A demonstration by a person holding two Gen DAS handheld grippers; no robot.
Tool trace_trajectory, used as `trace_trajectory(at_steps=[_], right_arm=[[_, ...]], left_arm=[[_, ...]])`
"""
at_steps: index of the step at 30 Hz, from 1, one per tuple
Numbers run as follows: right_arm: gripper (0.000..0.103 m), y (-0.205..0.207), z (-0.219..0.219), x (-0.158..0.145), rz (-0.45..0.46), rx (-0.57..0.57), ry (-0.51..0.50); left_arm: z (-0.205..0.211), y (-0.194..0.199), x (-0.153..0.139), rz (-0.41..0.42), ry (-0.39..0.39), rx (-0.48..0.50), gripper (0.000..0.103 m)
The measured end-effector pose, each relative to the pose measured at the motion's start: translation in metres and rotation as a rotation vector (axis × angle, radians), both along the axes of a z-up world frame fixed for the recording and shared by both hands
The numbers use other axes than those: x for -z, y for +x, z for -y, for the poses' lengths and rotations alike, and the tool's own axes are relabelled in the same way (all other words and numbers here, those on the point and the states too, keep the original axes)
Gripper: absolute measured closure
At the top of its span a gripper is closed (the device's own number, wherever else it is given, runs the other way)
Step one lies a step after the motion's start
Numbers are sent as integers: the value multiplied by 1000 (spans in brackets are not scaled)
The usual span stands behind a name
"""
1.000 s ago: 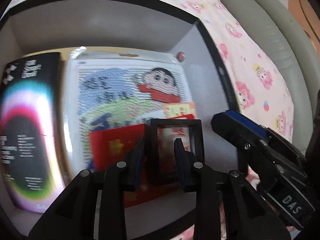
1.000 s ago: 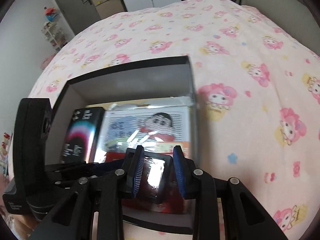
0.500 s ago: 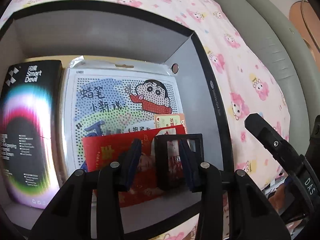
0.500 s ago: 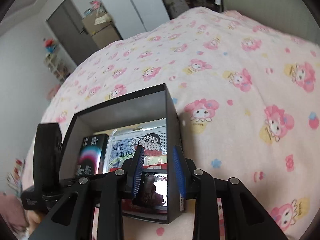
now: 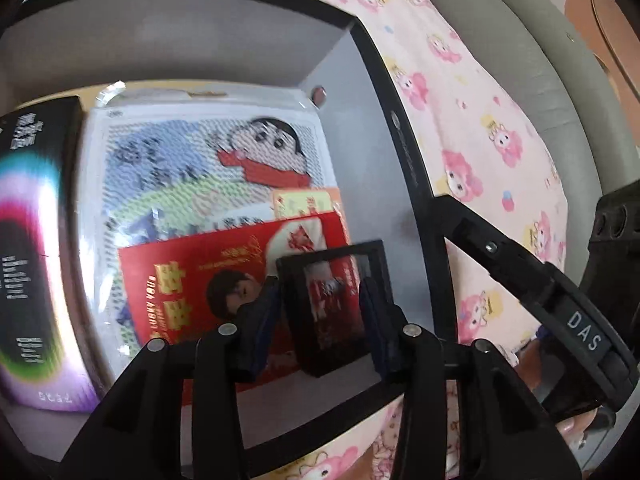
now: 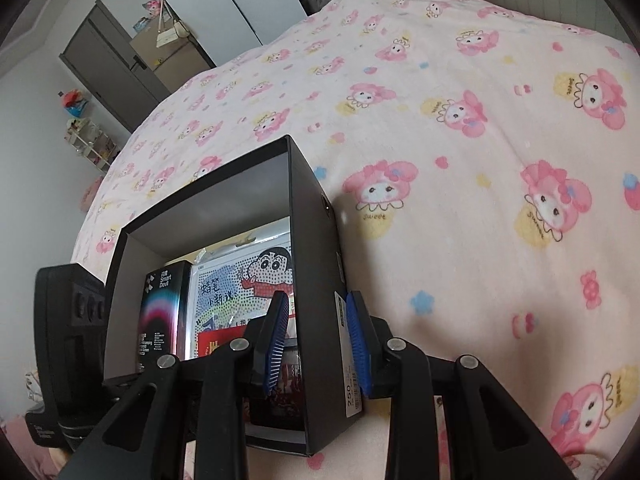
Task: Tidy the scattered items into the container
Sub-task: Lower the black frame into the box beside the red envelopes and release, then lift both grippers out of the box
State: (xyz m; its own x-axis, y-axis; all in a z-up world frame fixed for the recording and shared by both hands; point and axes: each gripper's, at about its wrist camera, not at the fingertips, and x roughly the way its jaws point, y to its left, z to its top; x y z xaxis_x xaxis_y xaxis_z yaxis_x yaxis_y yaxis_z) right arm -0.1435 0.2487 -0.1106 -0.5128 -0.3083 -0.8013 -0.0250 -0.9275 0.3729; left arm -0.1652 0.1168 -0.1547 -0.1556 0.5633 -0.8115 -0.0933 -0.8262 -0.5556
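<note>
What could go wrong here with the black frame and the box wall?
1. The small black frame sits between the fingers of the left gripper, over the red packet. Released carelessly, it may slide or land crooked.
2. The right gripper straddles the wall of the box. Pulling away sideways could snag and drag the box across the soft blanket.
</note>
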Motion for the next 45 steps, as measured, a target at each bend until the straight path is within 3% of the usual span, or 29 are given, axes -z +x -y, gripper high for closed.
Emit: trace_trajectory(at_steps=[3,5,9,12,18,22,36,45], right_arm=[[77,0,2,2,9,-3,25],[76,2,2,1,10,-1,34],[63,23,2,-18,-81,17,34],[58,45,4,-31,-116,49,56],[58,74,14,-38,-94,53,61],[58,92,32,-42,-88,6,58],[57,130,98,-72,-154,-128,75],[57,134,170,-76,-157,-281,106]], left_arm=[[-1,6,-9,-56,-60,6,61],[-5,11,-18,-106,-103,0,50],[4,31,-45,-208,-141,-21,44],[25,49,-64,-271,-152,-40,42],[42,68,-91,-328,-112,-31,42],[38,82,-99,-354,-103,-9,41],[104,138,-124,-397,-76,-81,41],[175,165,-116,-366,-109,-232,41]])
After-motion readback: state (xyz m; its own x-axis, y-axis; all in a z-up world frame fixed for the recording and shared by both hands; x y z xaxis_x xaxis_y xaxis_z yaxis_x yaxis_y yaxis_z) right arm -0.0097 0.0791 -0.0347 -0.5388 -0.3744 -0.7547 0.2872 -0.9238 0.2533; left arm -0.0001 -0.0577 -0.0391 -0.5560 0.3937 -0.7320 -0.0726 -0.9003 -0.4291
